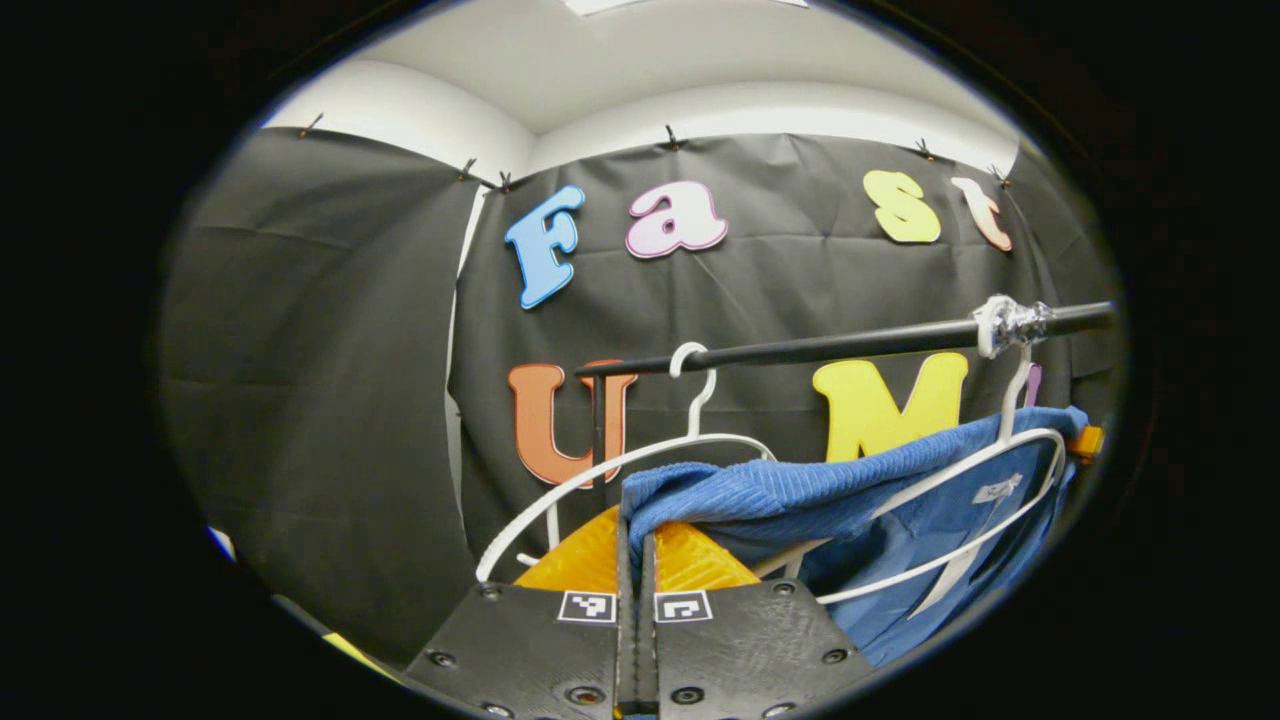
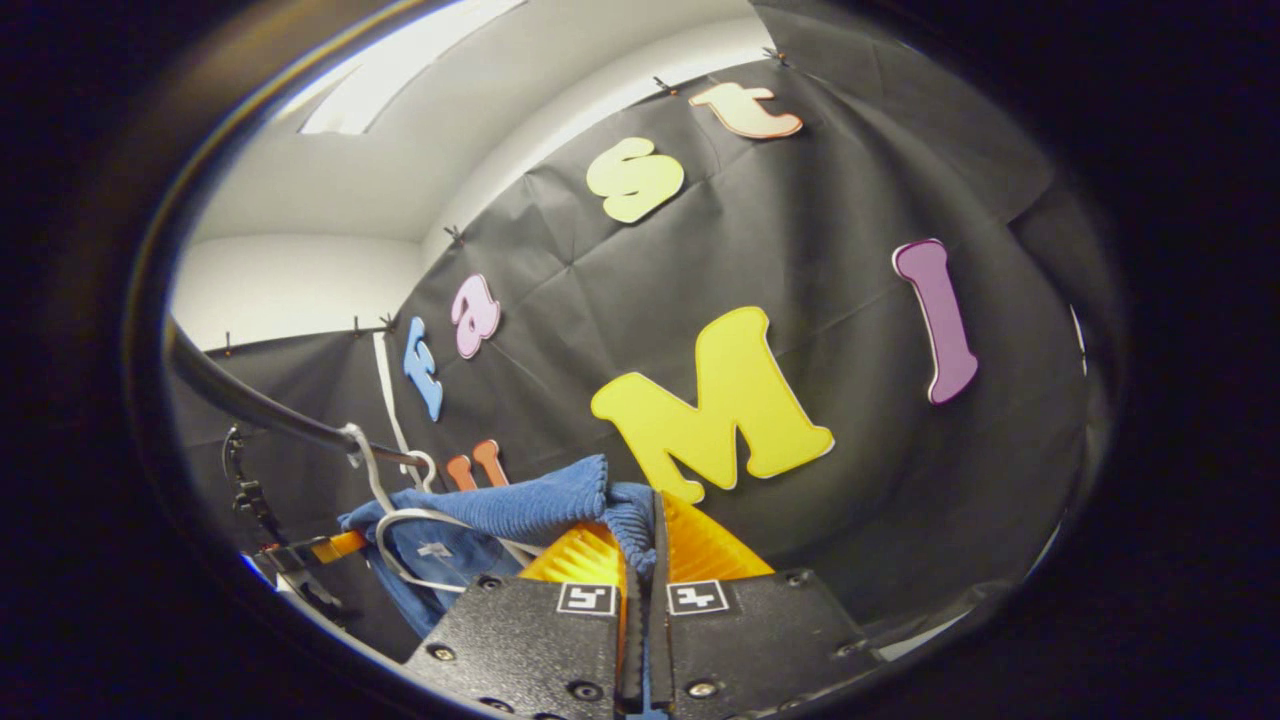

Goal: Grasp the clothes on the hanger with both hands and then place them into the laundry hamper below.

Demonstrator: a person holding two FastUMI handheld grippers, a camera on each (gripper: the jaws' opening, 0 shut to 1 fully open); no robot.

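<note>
Light comes from a bright ceiling panel (image 2: 400,75) overhead, washing the white ceiling nearly blank beside it. Below the panel the black cloth wall (image 1: 320,400) stays dim but sharp. Straight lines bow toward the edges.

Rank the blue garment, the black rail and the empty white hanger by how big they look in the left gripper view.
1. Blue garment, the largest patch, though it hangs nearest the camera.
2. and 3. Black rail and empty white hanger: both thin lines of similar span, too alike to rank.
</note>
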